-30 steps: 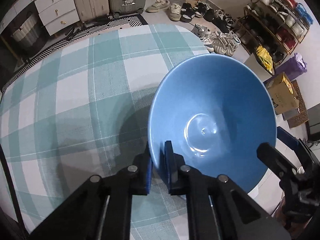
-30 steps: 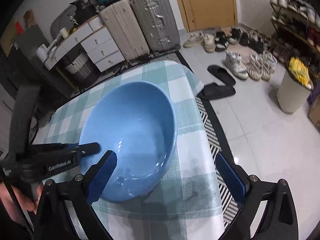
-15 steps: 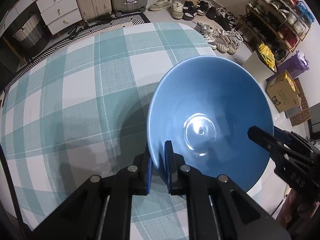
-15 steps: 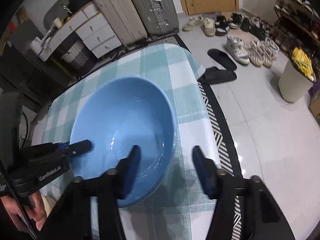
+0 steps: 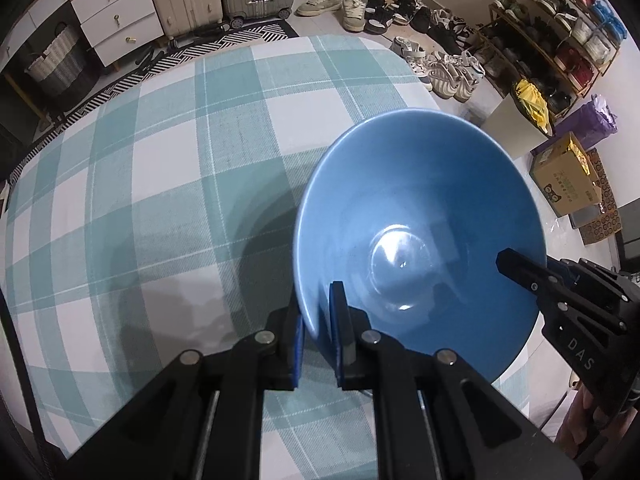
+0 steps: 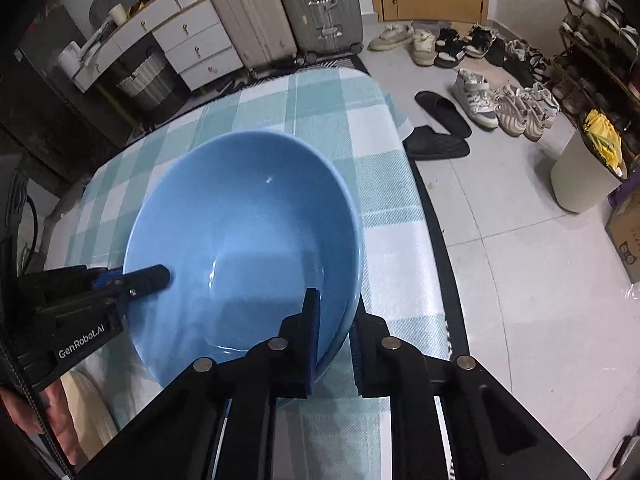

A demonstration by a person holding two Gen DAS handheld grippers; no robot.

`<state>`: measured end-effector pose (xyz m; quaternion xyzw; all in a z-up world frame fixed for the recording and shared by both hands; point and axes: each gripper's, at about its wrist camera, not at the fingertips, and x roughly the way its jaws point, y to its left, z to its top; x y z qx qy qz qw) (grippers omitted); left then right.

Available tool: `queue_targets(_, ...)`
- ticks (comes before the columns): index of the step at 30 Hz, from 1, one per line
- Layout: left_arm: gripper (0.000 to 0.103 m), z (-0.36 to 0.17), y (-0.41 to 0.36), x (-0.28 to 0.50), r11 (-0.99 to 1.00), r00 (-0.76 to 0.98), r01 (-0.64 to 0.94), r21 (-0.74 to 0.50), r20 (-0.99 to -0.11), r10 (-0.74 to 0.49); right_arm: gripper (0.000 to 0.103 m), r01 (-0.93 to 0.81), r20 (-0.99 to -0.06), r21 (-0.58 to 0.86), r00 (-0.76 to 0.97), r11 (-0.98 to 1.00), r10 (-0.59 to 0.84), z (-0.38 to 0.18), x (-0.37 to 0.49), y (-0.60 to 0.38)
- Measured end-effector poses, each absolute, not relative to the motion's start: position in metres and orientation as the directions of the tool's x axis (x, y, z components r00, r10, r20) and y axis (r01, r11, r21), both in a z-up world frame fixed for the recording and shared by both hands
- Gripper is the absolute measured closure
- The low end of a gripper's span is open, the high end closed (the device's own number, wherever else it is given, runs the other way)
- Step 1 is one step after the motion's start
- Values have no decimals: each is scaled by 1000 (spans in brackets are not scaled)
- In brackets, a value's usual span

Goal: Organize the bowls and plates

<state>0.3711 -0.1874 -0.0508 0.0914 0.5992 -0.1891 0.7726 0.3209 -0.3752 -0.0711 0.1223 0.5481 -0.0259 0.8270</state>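
Note:
A blue bowl (image 5: pixel 420 208) is held just above the teal-and-white checked tablecloth (image 5: pixel 160 160), near the table's right edge. My left gripper (image 5: pixel 316 328) is shut on the bowl's near-left rim, one finger inside and one outside. In the right wrist view the same bowl (image 6: pixel 240 208) fills the middle. My right gripper (image 6: pixel 334 324) straddles its near-right rim. Its jaws are closing, and both pads look pressed on the rim. The left gripper's fingertips (image 6: pixel 160 276) show on the far-left rim. The right gripper's fingertip (image 5: pixel 516 264) shows at the bowl's right side in the left wrist view.
The tablecloth (image 6: pixel 380 160) drops off just right of the bowl, above a striped rug. Black slippers (image 6: pixel 440 128), sneakers and a white bin (image 6: pixel 580 176) stand on the tiled floor. Suitcases (image 6: pixel 316 4) and a drawer unit (image 6: pixel 192 44) stand behind the table. A shoe rack (image 5: pixel 560 40) is at right.
The right gripper's jaws have gone from wide open to narrow around the bowl's rim. The left gripper has kept its grip, and the bowl has barely shifted.

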Motion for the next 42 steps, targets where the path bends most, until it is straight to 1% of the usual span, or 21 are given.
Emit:
queue_targets(4,94,-50,-177,360,908,208,417,-46,-967,-144,90,138,-920,179,375,974,116,-70,317,-363)
queue_targets(8,93,-50,-162,350,909,191,412,-63,-969,-154,90,93,-932,168,338,982,127,-72,309,-345)
queue_targets(12,93,-51,-150,338,912,189,406,-58,-971,-146,90,89,-934,191,322,978,153,-73,300,-335)
queue_targets(23,93,-50,-124,305,915,194,401,-36,-973,-123,90,31,-950,186,261,982,172,-73,274,-304)
queue_targets(32,90,-51,-113,283,911,202,413,-10,-974,-102,90,28,-954,215,222,976,203,-74,260,-294)
queue_targets(36,90,-53,-112,281,915,216,403,-7,-971,-102,90,14,-957,192,224,981,184,-75,258,-288)
queue_targets(39,90,-54,-111,283,918,207,395,-26,-971,-117,90,28,-952,222,224,975,210,-77,258,-292)
queue_targets(42,90,-54,-112,282,915,213,404,-14,-971,-109,89,30,-952,226,220,974,214,-78,259,-292)
